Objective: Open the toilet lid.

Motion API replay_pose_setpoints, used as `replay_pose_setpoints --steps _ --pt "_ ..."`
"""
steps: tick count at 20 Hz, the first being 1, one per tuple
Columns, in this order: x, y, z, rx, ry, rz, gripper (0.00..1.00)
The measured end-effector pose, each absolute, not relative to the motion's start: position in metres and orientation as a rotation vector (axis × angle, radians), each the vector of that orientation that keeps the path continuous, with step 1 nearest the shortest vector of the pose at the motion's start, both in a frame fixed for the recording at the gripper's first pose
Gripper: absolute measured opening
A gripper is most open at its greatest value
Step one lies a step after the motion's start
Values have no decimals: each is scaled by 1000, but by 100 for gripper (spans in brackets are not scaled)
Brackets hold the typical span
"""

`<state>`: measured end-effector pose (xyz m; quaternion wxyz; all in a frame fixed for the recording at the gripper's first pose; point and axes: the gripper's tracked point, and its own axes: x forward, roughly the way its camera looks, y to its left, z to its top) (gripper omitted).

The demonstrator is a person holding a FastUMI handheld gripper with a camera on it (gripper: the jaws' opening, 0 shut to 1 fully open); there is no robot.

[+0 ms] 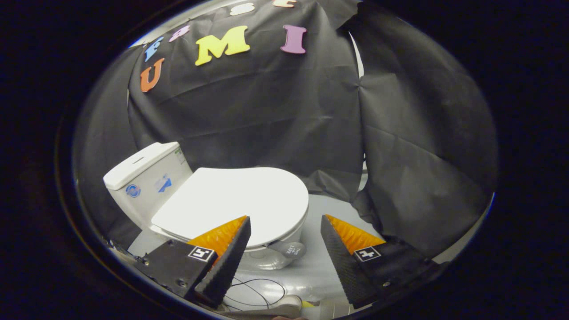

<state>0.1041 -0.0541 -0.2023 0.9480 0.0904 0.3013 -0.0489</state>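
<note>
A white toilet (266, 260) stands on the pale floor, its lid (235, 202) down flat over the seat. The cistern (144, 182) rises behind it to the left. My gripper (286, 221) hovers above and in front of the bowl, open, with nothing between its orange-and-black fingers. The left finger (226, 249) overlaps the lid's front edge in the view; the right finger (344, 249) is off to the right of the bowl. The lid's rounded front rim lies just ahead of the gap between the fingers.
Black cloth walls hang close behind the toilet and to its right. A thin black cable (260, 291) loops on the pale floor (329, 209) below the bowl, near a small white object (284, 304).
</note>
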Motion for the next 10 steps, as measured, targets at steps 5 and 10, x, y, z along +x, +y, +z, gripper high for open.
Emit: replay_pose_setpoints --steps 5,10 --pt "109 -68 -244 328 751 -114 99" --pt "109 -70 -281 477 864 -115 97"
